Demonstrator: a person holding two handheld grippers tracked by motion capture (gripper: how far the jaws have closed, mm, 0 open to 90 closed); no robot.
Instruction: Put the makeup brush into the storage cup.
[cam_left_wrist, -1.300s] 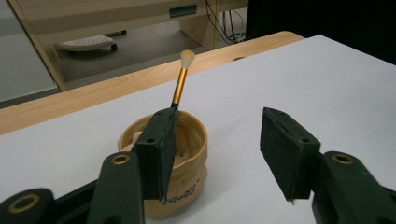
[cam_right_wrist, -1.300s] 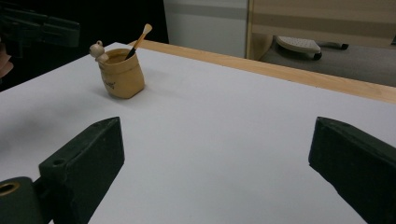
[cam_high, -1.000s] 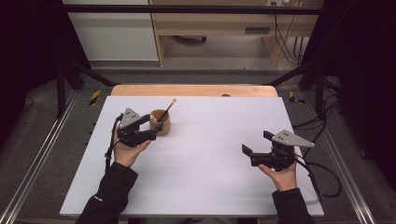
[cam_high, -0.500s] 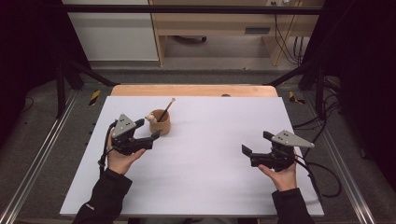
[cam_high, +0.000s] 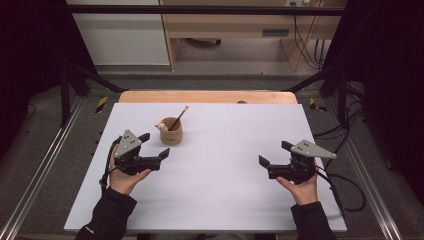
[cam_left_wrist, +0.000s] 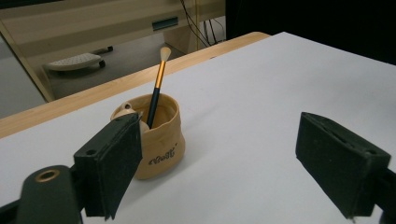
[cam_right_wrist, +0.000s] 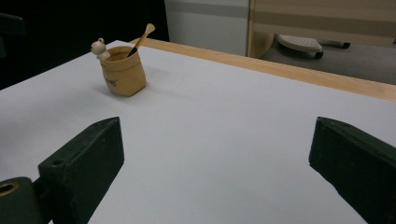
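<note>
We are looking at the tan pot sitting toward the far left of the white bench, with a brush leaning in it, bristles up, and a small figure perched on its rim. Our left tool is hovering just on the near side of the pot, a little to its left, and its jaws have just been opening; they are standing wide with nothing between them and the pads are clear of the pot. Our right tool is waiting well away on the pot's right, jaws also spread and empty.

As we read it, we are letting go and backing off. To do that well, we are wanting the left tool to leave level and straight back from the pot, so that neither pad is clipping its soft wall or the brush handle. In the left gripper view the pot is sitting just beyond one pad, so that side is needing the most care.
</note>
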